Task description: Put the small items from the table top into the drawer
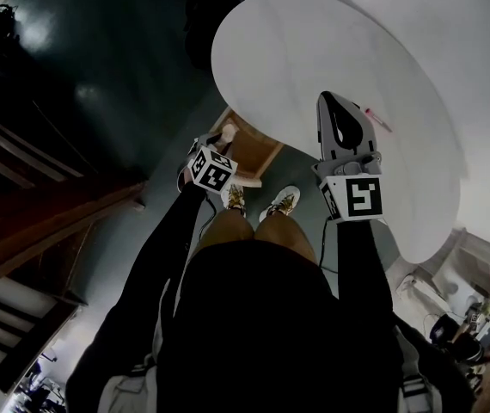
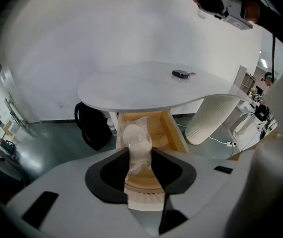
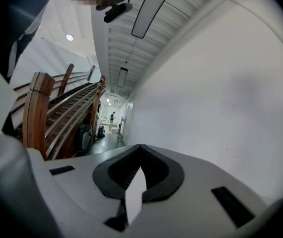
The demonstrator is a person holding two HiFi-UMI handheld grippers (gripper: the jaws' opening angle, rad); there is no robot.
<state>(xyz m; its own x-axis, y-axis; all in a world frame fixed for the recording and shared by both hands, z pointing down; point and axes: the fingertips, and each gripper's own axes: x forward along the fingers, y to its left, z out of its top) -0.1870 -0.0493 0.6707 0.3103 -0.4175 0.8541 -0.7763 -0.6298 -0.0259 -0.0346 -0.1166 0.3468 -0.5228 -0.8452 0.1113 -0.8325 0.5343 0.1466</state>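
An open wooden drawer hangs under the white round table. My left gripper is shut on a clear plastic bag with a white lump inside, held upright just in front of and above the drawer. In the head view that left gripper sits at the drawer. A small dark item with a pink end lies on the far table top, also visible as the item in the head view. My right gripper hovers over the table, beside that item; its jaws meet with nothing between them, and the right gripper faces a bare white wall.
A black bag stands on the floor left of the drawer. A white ribbed column rises at the right of it. The person's shoes stand just before the drawer. Wooden stairs run along the left.
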